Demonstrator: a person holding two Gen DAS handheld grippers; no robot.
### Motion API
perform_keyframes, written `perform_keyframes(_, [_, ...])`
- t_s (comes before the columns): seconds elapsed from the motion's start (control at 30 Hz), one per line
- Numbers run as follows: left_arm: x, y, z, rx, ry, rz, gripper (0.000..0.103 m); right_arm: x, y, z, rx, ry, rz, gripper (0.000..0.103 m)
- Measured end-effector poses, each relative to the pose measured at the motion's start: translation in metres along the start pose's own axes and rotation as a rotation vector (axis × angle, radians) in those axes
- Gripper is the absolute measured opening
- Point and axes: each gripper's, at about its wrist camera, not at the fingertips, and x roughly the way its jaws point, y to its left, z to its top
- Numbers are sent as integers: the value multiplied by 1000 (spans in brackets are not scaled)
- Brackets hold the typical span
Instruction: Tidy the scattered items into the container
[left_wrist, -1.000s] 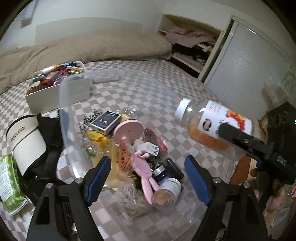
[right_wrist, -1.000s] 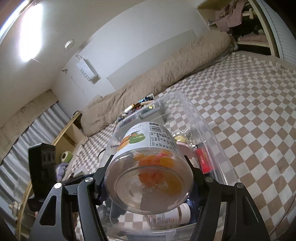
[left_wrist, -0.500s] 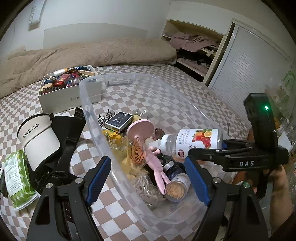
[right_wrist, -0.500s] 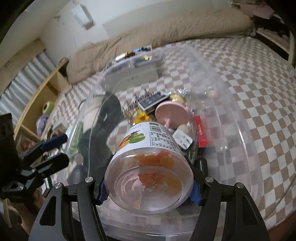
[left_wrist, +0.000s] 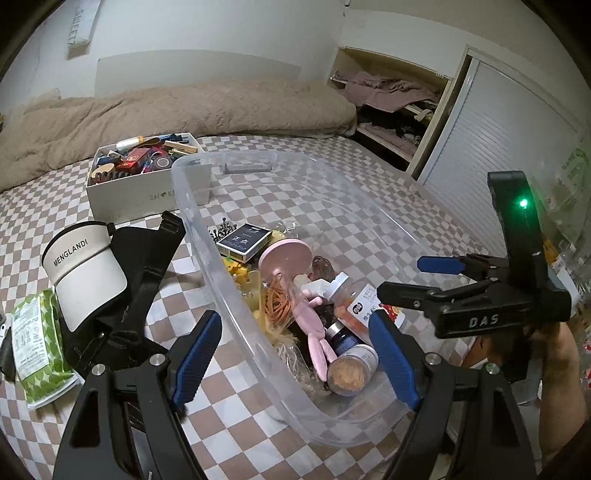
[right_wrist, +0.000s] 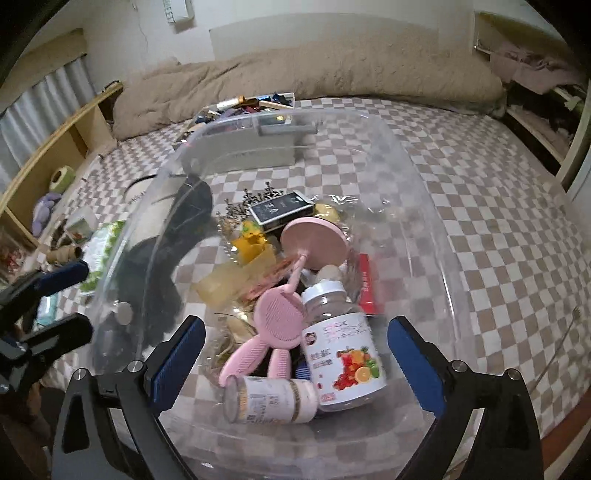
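A clear plastic container (left_wrist: 369, 206) (right_wrist: 424, 184) sits on the checkered bedsheet with several items in it. The gummy bottle (right_wrist: 343, 354) (left_wrist: 354, 302) with a white cap and fruit label lies inside, against a pink brush (right_wrist: 277, 325) and a small jar (right_wrist: 269, 400). My right gripper (right_wrist: 295, 325) (left_wrist: 413, 280) hovers above the bottle. Its jaws are opening and its pads touch nothing. My left gripper (left_wrist: 293, 325) (right_wrist: 70, 302) stands open over the container's near wall, holding nothing.
Outside the container on the left lie a white visor cap (left_wrist: 85, 266) with black straps and a green wipes packet (left_wrist: 37, 339). Behind them stands a white shoebox (left_wrist: 147, 177) full of small things. A beige blanket (left_wrist: 184, 110) lies along the far wall.
The right gripper tipped down over the container and let go of the gummy bottle, which now lies inside. Its jaws spread wider. The left gripper shifted slightly.
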Motion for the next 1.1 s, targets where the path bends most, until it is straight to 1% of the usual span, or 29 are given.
perform_keyframes(0.17, [-5,-1,-2,-4,-1,-5,82,-5,1,1,22,-12,15,99])
perform_keyframes(0.47, [-17,-4,-3,4,-16,0,82,-22,-2,-9,82,-55,45,99])
perform_keyframes(0.53, [-21,-3,-3,2,-25,5,82,-29,-3,-11,99,-80,49,99])
perform_keyframes(0.63, [-26,-3,-4,-5,-34,7,82,-40,-7,-17,145,-142,52,100])
perform_keyframes(0.67, [-27,-4,-4,-5,-36,7,87,-43,-8,-19,158,-161,49,102])
perform_keyframes(0.7, [-29,-5,-4,-4,-42,11,96,-46,-8,-21,168,-182,44,103])
perform_keyframes(0.77, [-34,-6,-6,-1,-59,20,103,-52,-7,-25,172,-215,32,103])
perform_keyframes(0.9, [-42,-7,-7,1,-74,38,103,-62,-3,-36,177,-274,-4,103])
perform_keyframes(1.1, [-52,-7,-12,7,-97,61,103,-79,8,-53,167,-342,-28,103])
